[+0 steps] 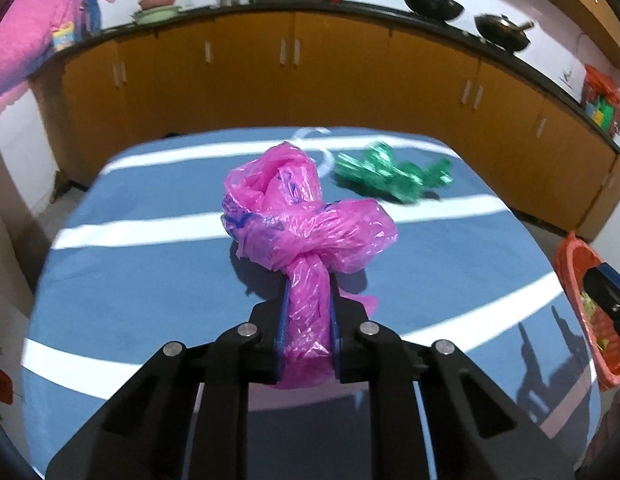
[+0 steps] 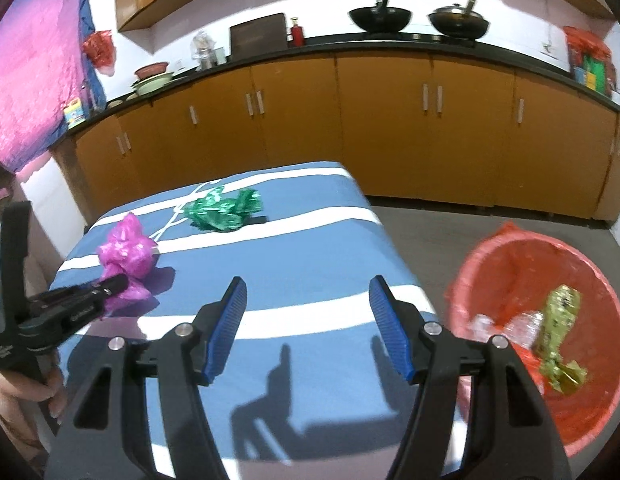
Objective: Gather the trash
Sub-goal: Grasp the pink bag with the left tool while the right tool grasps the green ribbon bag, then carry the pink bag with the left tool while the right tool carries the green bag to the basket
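Note:
My left gripper (image 1: 308,300) is shut on a knotted pink plastic bag (image 1: 306,216) over the blue striped table (image 1: 150,280); it also shows in the right wrist view (image 2: 118,280), with the pink bag (image 2: 128,250) at its tips. A crumpled green wrapper (image 1: 386,174) lies farther back on the table, also seen in the right wrist view (image 2: 224,212). My right gripper (image 2: 308,292) is open and empty above the table's right part. A red bin (image 2: 510,264) lined with a red bag stands right of the table and holds a gold-green wrapper (image 2: 558,336) and clear plastic.
The bin's rim (image 1: 570,264) shows at the right edge in the left wrist view. Orange cabinets (image 2: 390,120) with a dark counter run behind the table, carrying two woks (image 2: 380,16) and bowls. Grey floor (image 2: 450,220) lies between table and cabinets.

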Motion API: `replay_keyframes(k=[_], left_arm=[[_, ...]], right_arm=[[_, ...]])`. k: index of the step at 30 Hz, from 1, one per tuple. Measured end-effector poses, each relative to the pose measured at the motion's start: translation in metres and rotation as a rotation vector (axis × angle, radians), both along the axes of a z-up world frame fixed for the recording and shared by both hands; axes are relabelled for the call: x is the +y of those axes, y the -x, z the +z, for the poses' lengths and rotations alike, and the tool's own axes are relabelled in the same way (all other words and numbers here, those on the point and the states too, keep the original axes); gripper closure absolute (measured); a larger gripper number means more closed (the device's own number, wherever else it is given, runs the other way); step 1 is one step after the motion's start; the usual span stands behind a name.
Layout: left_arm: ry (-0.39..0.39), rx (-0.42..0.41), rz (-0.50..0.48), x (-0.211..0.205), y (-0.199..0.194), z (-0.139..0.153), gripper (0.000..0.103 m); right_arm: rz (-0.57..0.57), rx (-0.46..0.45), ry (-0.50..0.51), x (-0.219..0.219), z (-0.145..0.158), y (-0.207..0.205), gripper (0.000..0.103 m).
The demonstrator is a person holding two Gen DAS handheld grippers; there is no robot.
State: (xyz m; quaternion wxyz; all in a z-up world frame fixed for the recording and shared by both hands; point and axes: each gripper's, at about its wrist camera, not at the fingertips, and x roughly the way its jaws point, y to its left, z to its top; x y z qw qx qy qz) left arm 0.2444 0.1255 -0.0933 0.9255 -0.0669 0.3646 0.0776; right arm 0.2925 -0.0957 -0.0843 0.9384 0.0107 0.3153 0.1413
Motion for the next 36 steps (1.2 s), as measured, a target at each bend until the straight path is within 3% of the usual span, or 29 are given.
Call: replay_keyframes(k=[9,15,26,27,28,30,36], left_arm=[[-0.050,-0.033,0.115,0.063,0.013,0.005,0.086],[-0.037,-0.027,0.187,0.094,0.012,0.000,0.086],[-0.019,-0.029,0.214,0.110,0.002,-0.001,0.086],[-0.016,-0.028,0.213,0.110,0.001,-0.001,0.086],[-0.011,-0.026,0.210,0.108,0.000,-0.002,0.086],[-0.008,-0.026,0.207,0.105,0.000,-0.002,0.086],[-0.009,-0.036,0.191,0.096,0.004,0.005,0.086]], right_arm=[[0.099,0.012,0.009,0.075,-0.008,-0.048,0.041],[0.141,-0.026,0.066,0.127,-0.003,-0.093,0.041],[0.149,0.094,0.180,0.157,-0.034,-0.156,0.041],[0.143,0.098,0.188,0.157,-0.036,-0.156,0.045],[0.136,0.103,0.203,0.159,-0.037,-0.158,0.059],[0.135,0.114,0.220,0.159,-0.039,-0.160,0.070],[0.122,0.104,0.160,0.137,-0.031,-0.144,0.075]])
